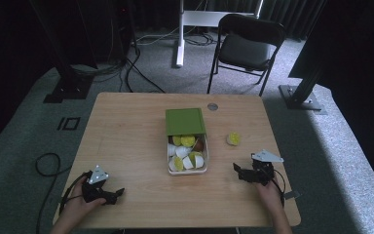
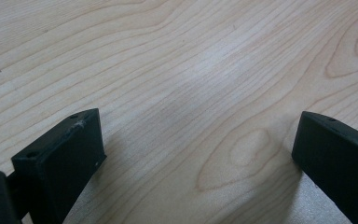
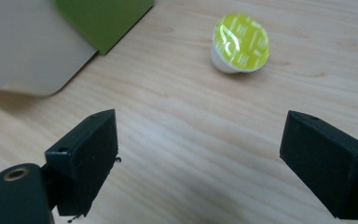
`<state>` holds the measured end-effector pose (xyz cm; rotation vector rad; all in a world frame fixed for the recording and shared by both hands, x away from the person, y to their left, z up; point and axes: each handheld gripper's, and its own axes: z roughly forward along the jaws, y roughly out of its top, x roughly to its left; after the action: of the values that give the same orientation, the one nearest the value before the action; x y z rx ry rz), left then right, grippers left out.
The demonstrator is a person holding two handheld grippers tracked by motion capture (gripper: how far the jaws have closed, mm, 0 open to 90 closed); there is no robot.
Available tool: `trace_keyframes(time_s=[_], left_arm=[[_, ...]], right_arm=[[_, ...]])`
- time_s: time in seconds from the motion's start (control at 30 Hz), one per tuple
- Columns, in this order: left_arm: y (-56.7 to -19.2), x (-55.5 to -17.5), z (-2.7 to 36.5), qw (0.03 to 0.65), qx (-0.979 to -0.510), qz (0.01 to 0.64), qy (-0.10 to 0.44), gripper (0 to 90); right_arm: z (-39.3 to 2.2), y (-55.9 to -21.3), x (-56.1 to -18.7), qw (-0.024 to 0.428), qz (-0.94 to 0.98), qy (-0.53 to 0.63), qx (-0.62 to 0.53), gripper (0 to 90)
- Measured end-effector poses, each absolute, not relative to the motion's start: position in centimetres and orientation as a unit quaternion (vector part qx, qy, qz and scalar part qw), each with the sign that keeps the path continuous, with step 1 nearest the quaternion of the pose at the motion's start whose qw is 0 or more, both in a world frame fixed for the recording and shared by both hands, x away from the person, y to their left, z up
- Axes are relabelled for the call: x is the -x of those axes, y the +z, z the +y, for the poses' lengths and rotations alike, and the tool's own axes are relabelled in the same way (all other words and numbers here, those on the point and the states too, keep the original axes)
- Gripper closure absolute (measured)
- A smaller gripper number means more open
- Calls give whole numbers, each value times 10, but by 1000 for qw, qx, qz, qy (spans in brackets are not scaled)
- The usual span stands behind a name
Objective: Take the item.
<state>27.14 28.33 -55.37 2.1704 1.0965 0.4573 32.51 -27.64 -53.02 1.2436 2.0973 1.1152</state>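
At the near edge of the table [image 1: 126, 122], at about seven o'clock from its middle, the left gripper [image 1: 119, 192] rests low over the wood in a person's hand. In the left gripper view its jaws stand wide apart with nothing between them but bare wood grain. At about four o'clock from the table's middle the right gripper [image 1: 235, 168] sits in the other hand, pointing toward eleven o'clock. Its jaws are also spread wide and hold nothing, as the right gripper view shows.

Ahead of the right gripper, at roughly twelve o'clock from it and well apart, a single pod [image 3: 240, 43] with a yellow-green foil top lies tilted on the bare wood. In the high view this pod [image 1: 233, 139] sits just beside the box [image 1: 205, 158], at three o'clock from it, not touching it.

The box stands at the middle of the table and holds a heap of pods [image 1: 187, 155], white with yellow-green tops and at least one dark one. A green lid [image 1: 185, 121] lies across the far half of the box.

Beyond the table, at about one o'clock, a black folding chair [image 1: 248, 46] stands on the grey carpet.
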Motion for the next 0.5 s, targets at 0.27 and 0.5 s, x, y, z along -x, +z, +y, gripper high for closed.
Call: trace_keyframes(time_s=[0.27, 0.5], left_arm=[[-554, -271, 283, 328, -829, 419, 175, 31], [-554, -271, 283, 328, -829, 419, 175, 31]], right_arm=[[-286, -540, -316, 227, 768, 394, -451, 112], [-289, -546, -307, 215, 793, 397, -409, 112]])
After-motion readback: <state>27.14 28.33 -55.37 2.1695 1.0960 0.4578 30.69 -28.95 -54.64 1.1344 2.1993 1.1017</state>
